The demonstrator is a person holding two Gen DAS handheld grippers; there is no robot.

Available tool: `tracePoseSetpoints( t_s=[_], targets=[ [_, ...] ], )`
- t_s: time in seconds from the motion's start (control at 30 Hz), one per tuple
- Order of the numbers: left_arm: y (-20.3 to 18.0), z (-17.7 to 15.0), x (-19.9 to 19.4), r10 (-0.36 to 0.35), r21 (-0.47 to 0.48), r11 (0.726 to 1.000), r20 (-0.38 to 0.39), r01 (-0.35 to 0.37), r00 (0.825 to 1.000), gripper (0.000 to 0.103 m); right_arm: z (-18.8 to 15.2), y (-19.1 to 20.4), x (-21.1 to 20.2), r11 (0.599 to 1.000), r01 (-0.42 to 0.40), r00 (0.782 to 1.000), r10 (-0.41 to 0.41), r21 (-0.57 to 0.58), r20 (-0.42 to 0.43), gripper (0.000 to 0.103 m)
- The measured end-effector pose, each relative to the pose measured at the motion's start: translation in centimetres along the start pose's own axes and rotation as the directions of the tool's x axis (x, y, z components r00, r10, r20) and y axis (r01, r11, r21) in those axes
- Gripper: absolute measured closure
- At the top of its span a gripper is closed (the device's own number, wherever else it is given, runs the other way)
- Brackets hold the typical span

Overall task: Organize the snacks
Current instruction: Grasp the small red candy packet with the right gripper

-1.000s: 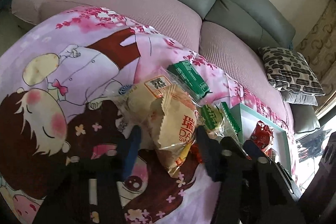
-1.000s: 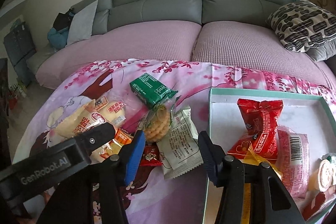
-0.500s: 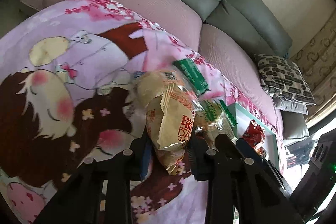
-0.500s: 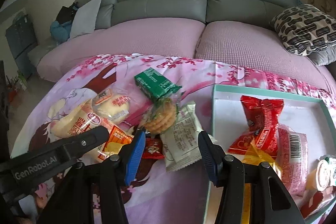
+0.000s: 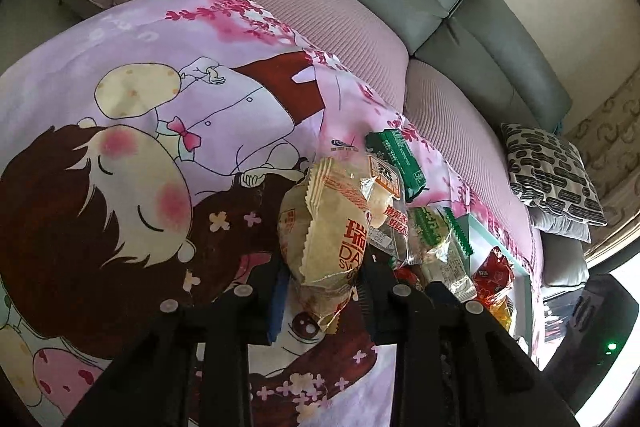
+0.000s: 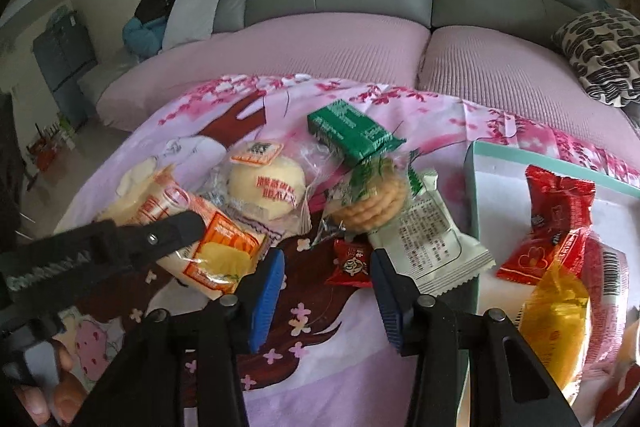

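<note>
My left gripper [image 5: 322, 285] is shut on a yellow-and-orange cake packet [image 5: 328, 239], which also shows in the right wrist view [image 6: 216, 247] under the left gripper's arm [image 6: 100, 251]. My right gripper [image 6: 326, 291] is open and empty, just short of a small red candy [image 6: 352, 263]. Around it lie a bun packet [image 6: 266, 189], a green packet [image 6: 350, 131], a cracker packet [image 6: 374, 201] and a white sachet [image 6: 430, 239]. A teal-rimmed tray [image 6: 474, 163] at the right holds red [image 6: 556, 215], yellow [image 6: 556, 323] and pink [image 6: 606, 299] snacks.
The snacks lie on a pink cartoon-print cloth [image 5: 160, 147] over a low table. A pink and grey sofa [image 6: 340, 39] stands behind it, with a patterned cushion [image 6: 600, 55] at the right. The tray also shows in the left wrist view [image 5: 476, 231].
My left gripper has closed on the cake packet, which was between open fingers before. My right gripper has moved forward and down toward the small red candy, still open.
</note>
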State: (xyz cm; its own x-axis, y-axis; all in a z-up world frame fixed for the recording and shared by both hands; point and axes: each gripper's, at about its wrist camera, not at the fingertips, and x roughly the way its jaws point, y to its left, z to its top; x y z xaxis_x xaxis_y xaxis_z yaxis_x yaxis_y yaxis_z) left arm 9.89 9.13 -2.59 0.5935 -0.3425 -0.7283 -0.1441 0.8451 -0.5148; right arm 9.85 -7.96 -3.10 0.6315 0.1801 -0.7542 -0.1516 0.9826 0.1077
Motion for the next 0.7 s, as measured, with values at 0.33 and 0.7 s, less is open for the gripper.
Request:
tracePoseSetpoints(
  t_s=[0.33, 0.7],
  targets=[
    [0.3, -0.1, 0.1, -0.006, -0.015, 1.0, -0.004, 0.005, 1.0, 0.071, -0.2, -0.9, 1.2, 0.999, 0.03, 0.999, -0.03, 0.02, -0.02, 0.058],
    [0.4, -0.1, 0.4, 0.003, -0.022, 1.0, -0.009, -0.003, 1.0, 0.07, -0.4, -0.2, 1.9, 0.991, 0.123, 0.992, -0.125, -0.052, -0.028, 0.063]
  ],
)
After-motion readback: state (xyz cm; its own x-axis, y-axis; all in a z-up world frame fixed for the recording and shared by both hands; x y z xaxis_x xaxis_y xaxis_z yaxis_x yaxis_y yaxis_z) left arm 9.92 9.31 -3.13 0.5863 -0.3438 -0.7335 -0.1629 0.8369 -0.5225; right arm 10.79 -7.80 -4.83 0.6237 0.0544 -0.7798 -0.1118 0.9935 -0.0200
